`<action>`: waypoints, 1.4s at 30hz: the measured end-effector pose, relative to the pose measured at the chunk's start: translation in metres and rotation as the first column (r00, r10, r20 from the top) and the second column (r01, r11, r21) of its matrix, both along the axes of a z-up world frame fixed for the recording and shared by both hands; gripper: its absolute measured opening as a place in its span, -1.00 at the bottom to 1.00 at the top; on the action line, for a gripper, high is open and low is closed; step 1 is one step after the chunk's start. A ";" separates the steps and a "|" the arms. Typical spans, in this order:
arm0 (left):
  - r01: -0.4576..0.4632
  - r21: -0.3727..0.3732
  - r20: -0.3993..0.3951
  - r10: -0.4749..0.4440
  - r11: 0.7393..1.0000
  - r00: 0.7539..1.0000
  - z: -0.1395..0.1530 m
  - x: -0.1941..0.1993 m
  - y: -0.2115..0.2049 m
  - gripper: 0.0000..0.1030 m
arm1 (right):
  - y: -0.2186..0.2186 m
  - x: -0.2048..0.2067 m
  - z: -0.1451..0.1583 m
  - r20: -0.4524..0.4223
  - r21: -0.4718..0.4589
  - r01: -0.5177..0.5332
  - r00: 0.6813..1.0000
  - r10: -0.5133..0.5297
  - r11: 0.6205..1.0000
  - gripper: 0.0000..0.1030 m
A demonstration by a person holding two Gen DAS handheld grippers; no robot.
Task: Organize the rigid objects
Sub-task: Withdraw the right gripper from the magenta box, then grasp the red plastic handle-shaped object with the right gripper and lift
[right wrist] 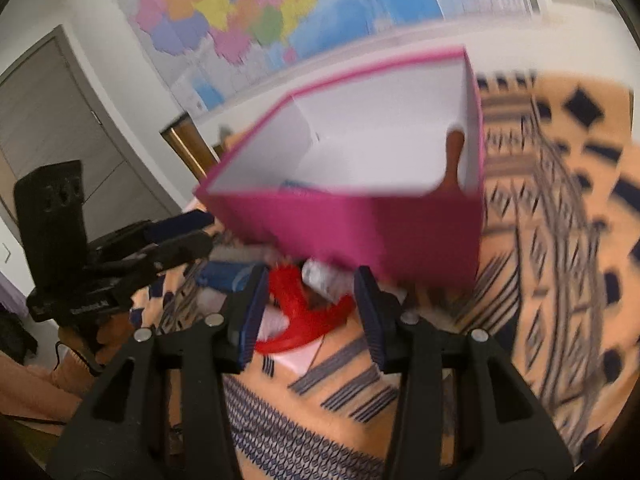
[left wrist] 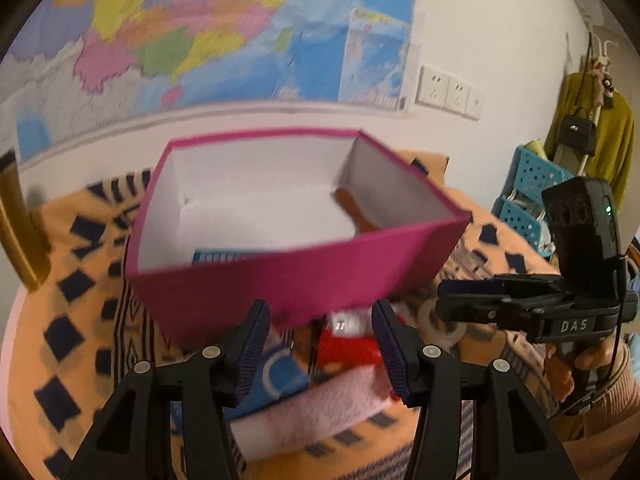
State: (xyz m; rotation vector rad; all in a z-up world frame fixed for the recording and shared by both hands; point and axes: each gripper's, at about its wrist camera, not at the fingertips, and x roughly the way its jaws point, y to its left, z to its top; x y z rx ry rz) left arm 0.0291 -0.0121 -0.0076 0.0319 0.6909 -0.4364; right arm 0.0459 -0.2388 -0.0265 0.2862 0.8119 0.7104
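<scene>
Grippers, two, hand-held, both with jaws partly apart and nothing between the pads. Left gripper (left wrist: 320, 344): ribbed dark pads stand clear of everything; beyond them, in the gap, lie a blue packet (left wrist: 280, 376), a red item (left wrist: 348, 348) and a pale pink block (left wrist: 320, 408), all blurred. Right gripper (right wrist: 310, 312): pads likewise free; a red curved plastic piece (right wrist: 300, 320) lies on the cloth just past them, with a blue packet (right wrist: 224, 276) to its left and a small whitish item (right wrist: 320, 276) beyond it.

Box (left wrist: 288, 280), magenta outside, white inside, open-topped, stands just beyond both grippers on the cloth. Contents: a brown handled object (right wrist: 452, 160) leaning in its right-hand corner, and a blue printed card or packet (left wrist: 224, 257) against the near wall.

Tablecloth (right wrist: 560, 240), orange with dark diamonds and stripes.

Roll of tape (left wrist: 440, 324), on the cloth, right of the box.

Map (left wrist: 180, 40), coloured, on the far wall; sockets (left wrist: 448, 94) to its right.
</scene>
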 end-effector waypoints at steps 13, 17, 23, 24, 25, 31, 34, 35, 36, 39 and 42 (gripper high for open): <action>0.026 0.022 -0.085 -0.024 0.999 0.996 -0.039 -0.001 -0.009 0.05 | 0.010 0.005 -0.051 -0.174 0.055 0.025 0.985 -0.015 0.998 -0.09; 0.041 0.025 -0.095 -0.038 0.999 0.995 -0.042 0.002 -0.013 0.05 | 0.013 0.007 -0.051 -0.178 0.068 0.026 0.984 -0.013 0.997 -0.09; 0.073 0.033 -0.107 -0.069 0.997 0.992 -0.046 0.005 -0.019 0.03 | 0.014 0.010 -0.052 -0.177 0.073 0.034 0.984 -0.021 0.997 -0.35; 0.076 0.033 -0.111 -0.072 0.997 0.991 -0.047 0.006 -0.021 0.02 | 0.013 0.012 -0.052 -0.181 0.080 0.036 0.983 -0.022 0.996 -0.37; 0.082 0.031 -0.115 -0.078 0.996 0.990 -0.048 0.006 -0.021 0.00 | 0.013 0.012 -0.053 -0.186 0.088 0.039 0.982 -0.022 0.995 -0.42; 0.115 0.005 -0.145 -0.114 0.993 0.983 -0.052 0.012 -0.027 -0.08 | 0.007 0.008 -0.048 -0.151 0.081 0.038 0.988 -0.025 0.996 -0.56; 0.131 -0.013 -0.159 -0.132 0.991 0.978 -0.054 0.015 -0.032 -0.09 | 0.003 0.004 -0.044 -0.131 0.069 0.041 0.991 -0.032 0.997 -0.62; 0.142 -0.021 -0.163 -0.144 0.990 0.976 -0.054 0.015 -0.034 -0.09 | 0.002 0.004 -0.043 -0.126 0.064 0.043 0.991 -0.035 0.997 -0.64; 0.151 -0.026 -0.167 -0.153 0.988 0.974 -0.055 0.015 -0.036 -0.09 | 0.000 0.002 -0.042 -0.117 0.056 0.045 0.992 -0.038 0.997 -0.64; 0.165 -0.022 -0.173 -0.166 0.986 0.971 -0.058 0.015 -0.043 -0.09 | -0.004 0.000 -0.040 -0.102 0.031 0.053 0.994 -0.050 0.998 -0.65; 0.163 -0.029 -0.181 -0.165 0.986 0.970 -0.059 0.016 -0.044 -0.09 | -0.006 -0.001 -0.042 -0.104 0.013 0.060 0.993 -0.058 0.998 -0.64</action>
